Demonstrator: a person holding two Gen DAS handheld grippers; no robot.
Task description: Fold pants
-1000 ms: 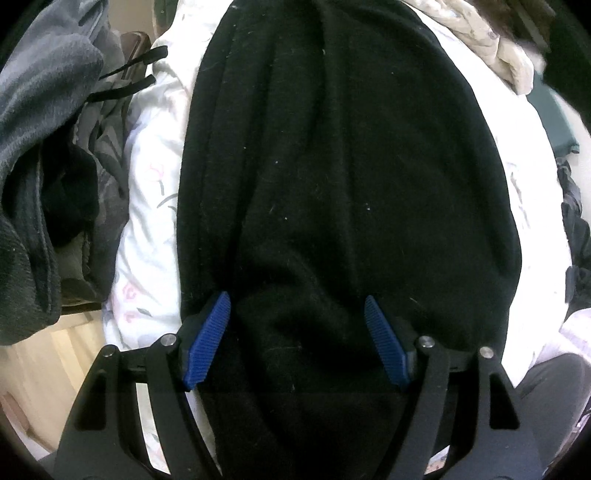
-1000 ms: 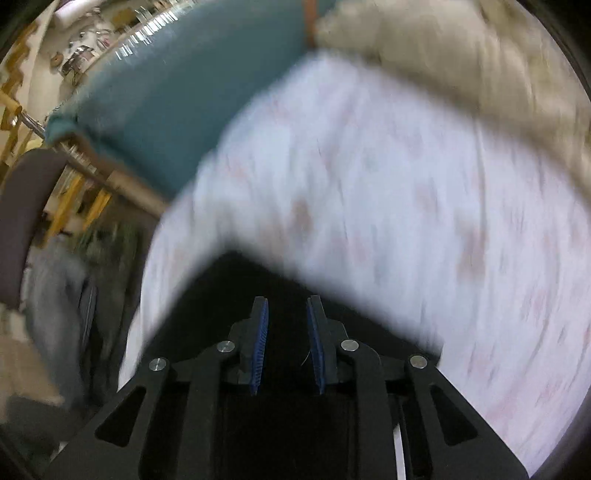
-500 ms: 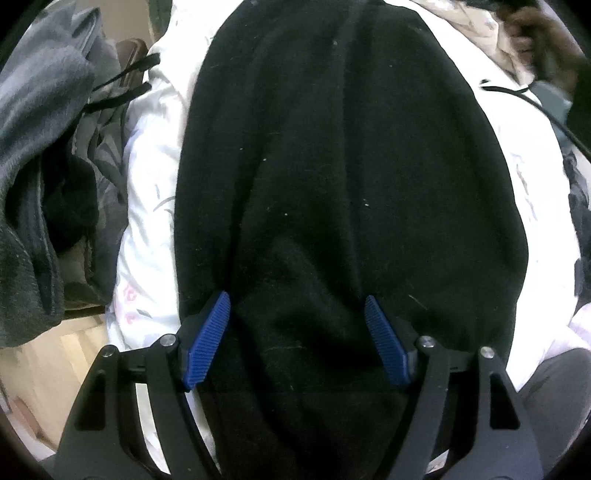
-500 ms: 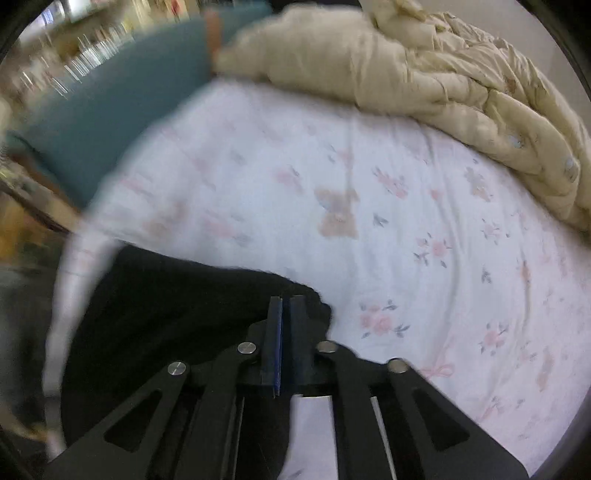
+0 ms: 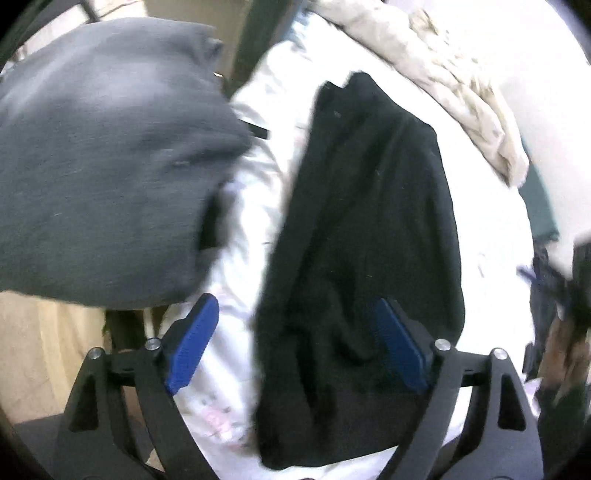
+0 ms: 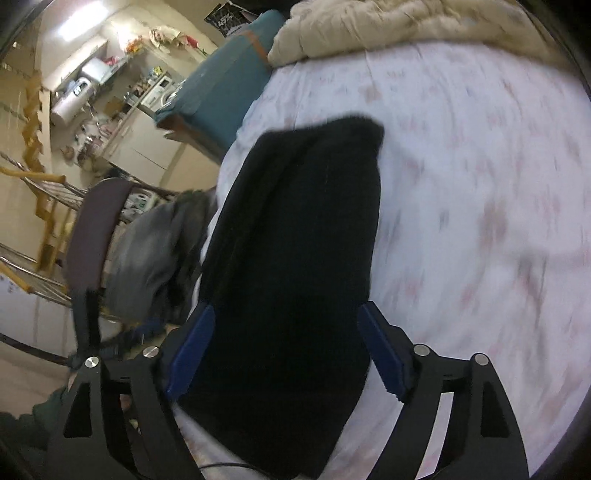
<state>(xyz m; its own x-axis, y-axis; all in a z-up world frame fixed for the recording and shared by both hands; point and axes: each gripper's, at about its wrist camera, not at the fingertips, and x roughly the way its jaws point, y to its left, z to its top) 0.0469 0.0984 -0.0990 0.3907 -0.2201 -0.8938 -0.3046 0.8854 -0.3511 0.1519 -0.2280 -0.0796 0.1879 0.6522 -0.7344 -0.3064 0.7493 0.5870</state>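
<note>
Released from my right claw [image 6: 284, 350], the folded black pants [image 6: 303, 236] lay on the bed [image 6: 480, 184]; both claws were opening, gripping nothing.

Pants [image 6: 295, 258] lying lengthwise on the bedsheet [image 6: 480, 184], quilt [image 6: 388, 26] behind, clothes heap [image 5: 103, 166] left of them

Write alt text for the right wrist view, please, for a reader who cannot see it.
Black pants, folded into a long strip, lie on a white floral bedsheet. The right gripper hovers above them, its blue-padded fingers opening and gripping nothing.
</note>
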